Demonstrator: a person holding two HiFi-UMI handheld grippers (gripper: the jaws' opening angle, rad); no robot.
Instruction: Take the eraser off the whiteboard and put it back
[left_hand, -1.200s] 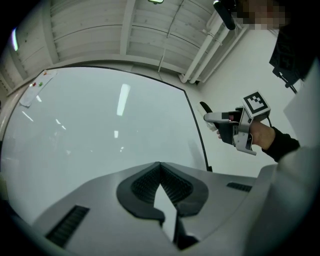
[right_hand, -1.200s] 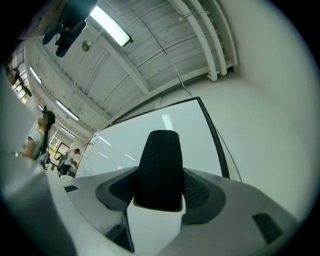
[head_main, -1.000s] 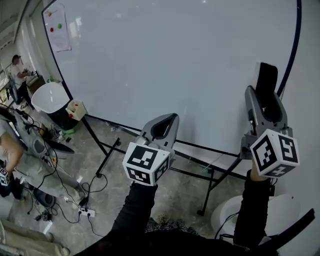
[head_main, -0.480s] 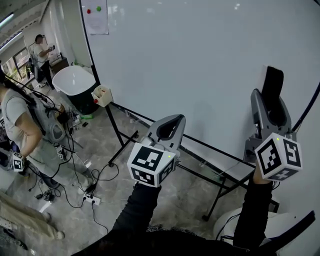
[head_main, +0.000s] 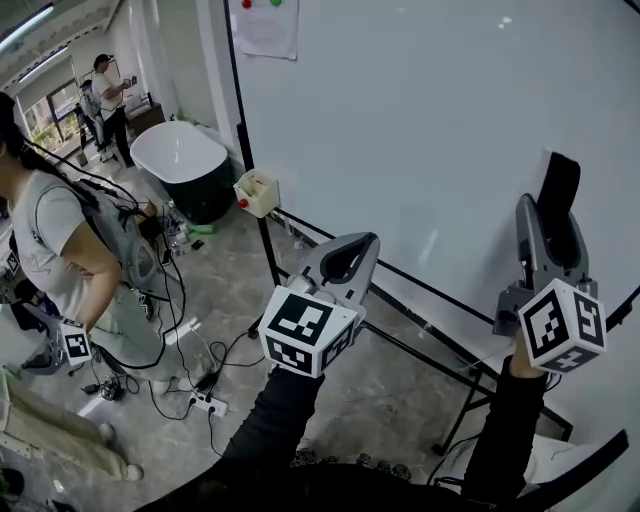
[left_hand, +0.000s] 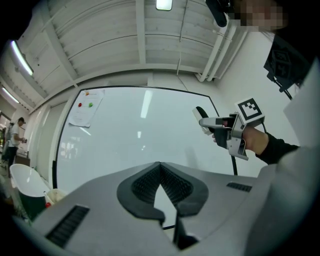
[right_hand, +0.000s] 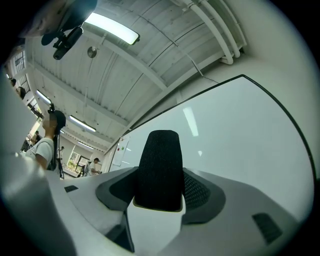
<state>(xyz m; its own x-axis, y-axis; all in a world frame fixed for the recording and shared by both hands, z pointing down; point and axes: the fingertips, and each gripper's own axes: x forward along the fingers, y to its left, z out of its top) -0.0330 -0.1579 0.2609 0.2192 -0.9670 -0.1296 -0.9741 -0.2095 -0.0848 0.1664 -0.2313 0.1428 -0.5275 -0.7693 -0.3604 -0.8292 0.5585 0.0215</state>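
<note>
The right gripper (head_main: 548, 225) clamps its jaws on the black eraser (head_main: 558, 188), holding it upright in front of the whiteboard (head_main: 420, 120) near the board's right edge; whether eraser and board touch cannot be told. The left gripper (head_main: 350, 258), jaws closed on nothing, hangs lower and to its left. A person (head_main: 70, 250) stands at far left, beside trailing cables (head_main: 190, 360).

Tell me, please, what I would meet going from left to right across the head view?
A person in a white shirt → white tub → small box with a red button → left tongs → right tongs gripping the black eraser.
</note>
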